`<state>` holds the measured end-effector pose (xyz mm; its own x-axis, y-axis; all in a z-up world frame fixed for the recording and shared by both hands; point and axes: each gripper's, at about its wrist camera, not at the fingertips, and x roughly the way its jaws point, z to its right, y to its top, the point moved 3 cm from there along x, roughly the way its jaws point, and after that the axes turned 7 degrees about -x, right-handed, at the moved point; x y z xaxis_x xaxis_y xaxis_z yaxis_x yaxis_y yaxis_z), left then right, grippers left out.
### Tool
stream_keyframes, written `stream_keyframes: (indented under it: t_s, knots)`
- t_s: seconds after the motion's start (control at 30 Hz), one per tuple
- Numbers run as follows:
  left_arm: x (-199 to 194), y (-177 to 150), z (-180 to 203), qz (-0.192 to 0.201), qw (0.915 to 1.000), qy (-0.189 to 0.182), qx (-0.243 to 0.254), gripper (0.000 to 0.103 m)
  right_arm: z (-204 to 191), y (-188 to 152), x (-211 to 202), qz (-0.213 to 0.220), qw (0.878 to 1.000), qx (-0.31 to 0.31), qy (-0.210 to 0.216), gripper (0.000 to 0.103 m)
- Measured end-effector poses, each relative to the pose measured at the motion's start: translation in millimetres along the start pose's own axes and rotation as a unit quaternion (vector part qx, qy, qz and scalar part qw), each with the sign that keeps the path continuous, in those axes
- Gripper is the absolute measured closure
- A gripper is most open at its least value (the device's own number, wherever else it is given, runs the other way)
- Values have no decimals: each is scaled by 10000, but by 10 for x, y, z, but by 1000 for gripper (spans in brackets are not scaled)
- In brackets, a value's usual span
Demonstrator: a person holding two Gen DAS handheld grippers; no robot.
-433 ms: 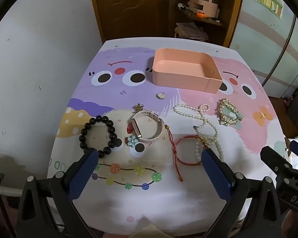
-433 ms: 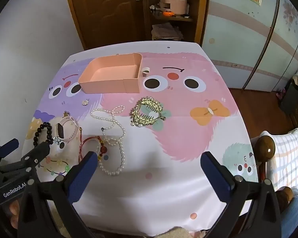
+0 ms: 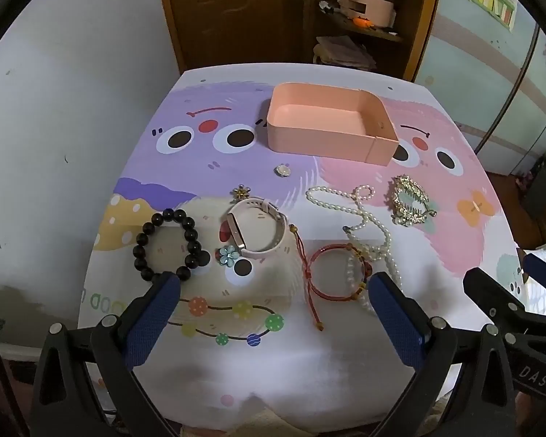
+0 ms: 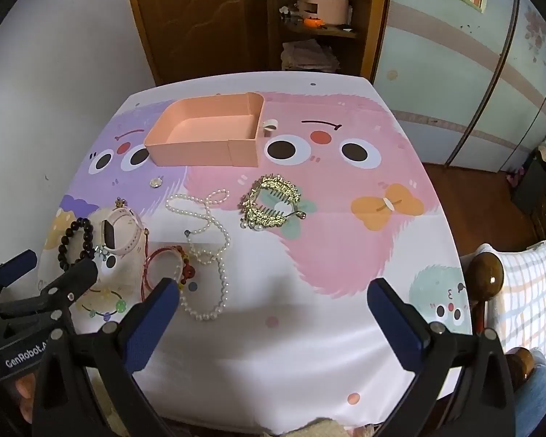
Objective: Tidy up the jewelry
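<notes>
A pink open box (image 3: 331, 127) (image 4: 204, 134) stands at the far middle of the cartoon tablecloth. Jewelry lies in front of it: a black bead bracelet (image 3: 167, 242) (image 4: 74, 240), a pink watch (image 3: 258, 227) (image 4: 122, 231), a red cord bracelet (image 3: 333, 271) (image 4: 163, 266), a pearl necklace (image 3: 364, 225) (image 4: 207, 240), a gold hair comb (image 3: 409, 200) (image 4: 273, 204), and small charms (image 3: 283, 170). My left gripper (image 3: 273, 287) hovers open above the near table, with nothing between its fingers. My right gripper (image 4: 273, 293) is open too, over the pink patch right of the necklace.
A small white ring-like piece (image 4: 270, 125) lies beside the box's right wall. A wooden door and shelf (image 3: 360, 11) stand behind the table, a wardrobe at right. A chair knob (image 4: 486, 278) and checked cloth sit at the table's right edge.
</notes>
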<state>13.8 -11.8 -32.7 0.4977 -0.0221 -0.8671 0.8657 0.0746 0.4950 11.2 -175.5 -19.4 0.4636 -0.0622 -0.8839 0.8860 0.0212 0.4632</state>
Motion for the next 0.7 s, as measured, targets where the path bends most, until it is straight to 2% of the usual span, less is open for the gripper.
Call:
stream_keyframes:
  t_s: [0.7]
  knots:
    - [9, 17, 7, -134, 9999, -36, -20, 2, -25, -22, -30, 92, 9999, -57, 70, 0]
